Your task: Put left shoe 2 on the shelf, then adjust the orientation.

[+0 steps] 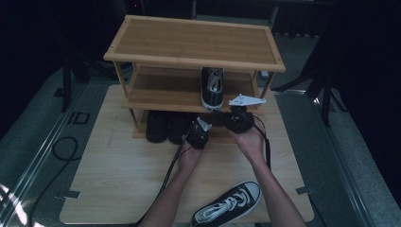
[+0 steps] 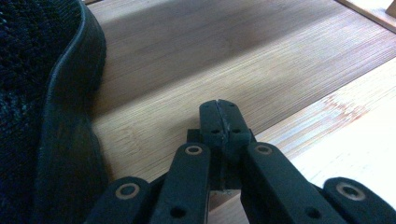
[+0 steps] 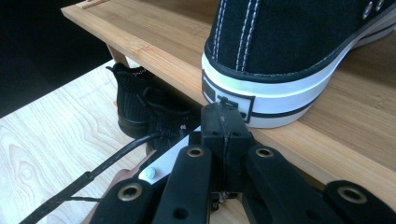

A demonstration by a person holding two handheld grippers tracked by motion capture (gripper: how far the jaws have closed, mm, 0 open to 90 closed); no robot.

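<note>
Left gripper (image 1: 198, 134): jaws together, empty, at the shoe rack's (image 1: 194, 59) bottom shelf front edge, just beside black shoes (image 1: 165, 126).
Right gripper (image 1: 235, 119): jaws together, empty, at the heel of the sneaker (image 1: 212, 88) on the middle shelf's edge.
Open room: bare tabletop (image 1: 123, 170) left; second sneaker (image 1: 228, 204) near the front edge.

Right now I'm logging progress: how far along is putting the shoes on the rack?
Done: one sneaker stands on the rack's middle shelf, and black shoes sit on the bottom one. In hand: nothing; the left gripper and right gripper are shut and empty by the rack. Left: the second sneaker lies on the table.
</note>
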